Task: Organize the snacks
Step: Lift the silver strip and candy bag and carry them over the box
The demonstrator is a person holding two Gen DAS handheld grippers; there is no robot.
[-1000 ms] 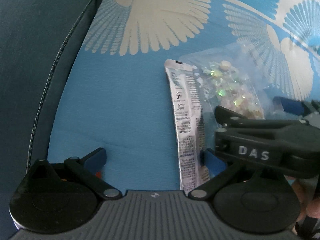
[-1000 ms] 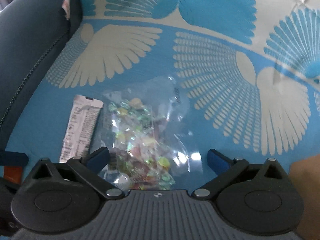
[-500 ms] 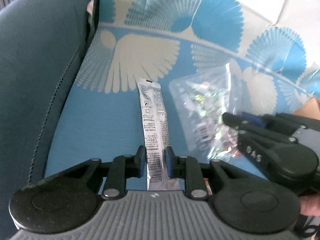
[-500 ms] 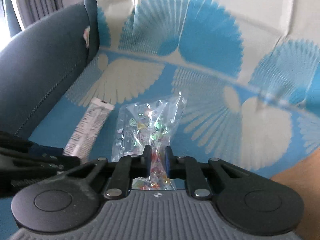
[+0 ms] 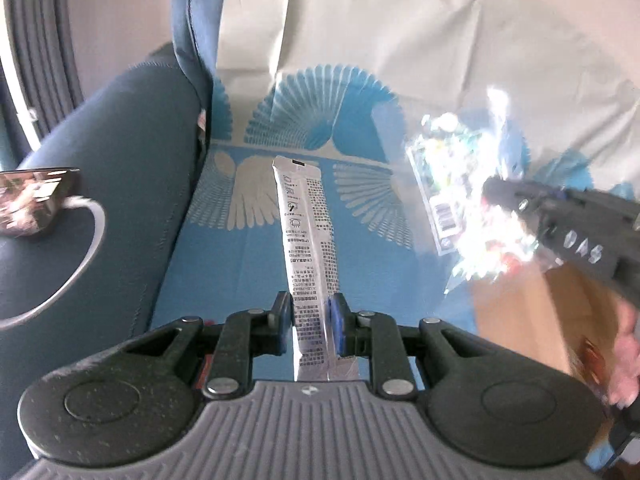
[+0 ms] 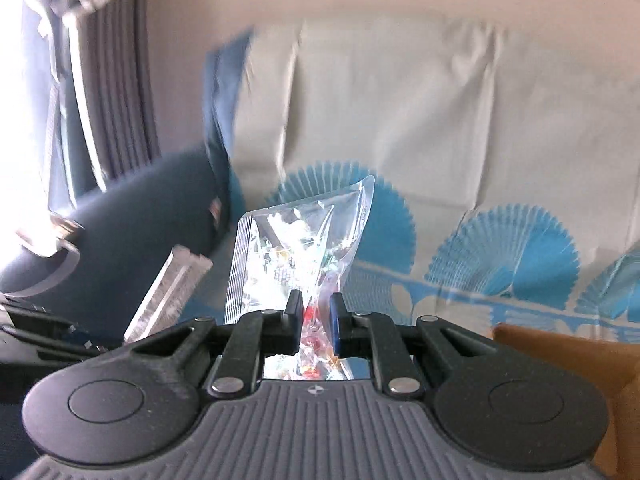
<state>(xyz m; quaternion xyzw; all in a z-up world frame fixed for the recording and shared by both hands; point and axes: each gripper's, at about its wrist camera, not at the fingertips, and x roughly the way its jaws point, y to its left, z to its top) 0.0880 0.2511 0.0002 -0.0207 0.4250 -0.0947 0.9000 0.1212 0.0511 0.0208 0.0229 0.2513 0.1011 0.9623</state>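
Tools (image 5: 309, 322) (image 6: 315, 318) have closed, lifting sachet (image 5: 306, 236) and bag (image 6: 296, 252).

Both wrist cameras look along their fingers toward the sofa's patterned cover (image 5: 360, 248), sharing its fan-printed backrest (image 6: 400, 120).

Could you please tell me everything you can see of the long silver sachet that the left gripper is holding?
The silver sachet is a long, narrow foil-like stick pack with a flat sealed top end, a small black mark there, and dense black print with a few small icons down its face. The left gripper is shut on its lower part, blue pads pressing both edges. It points away from the camera, clear of the blue patterned sofa cover behind it. The right wrist view shows it slanting beside the clear candy bag, without touching.
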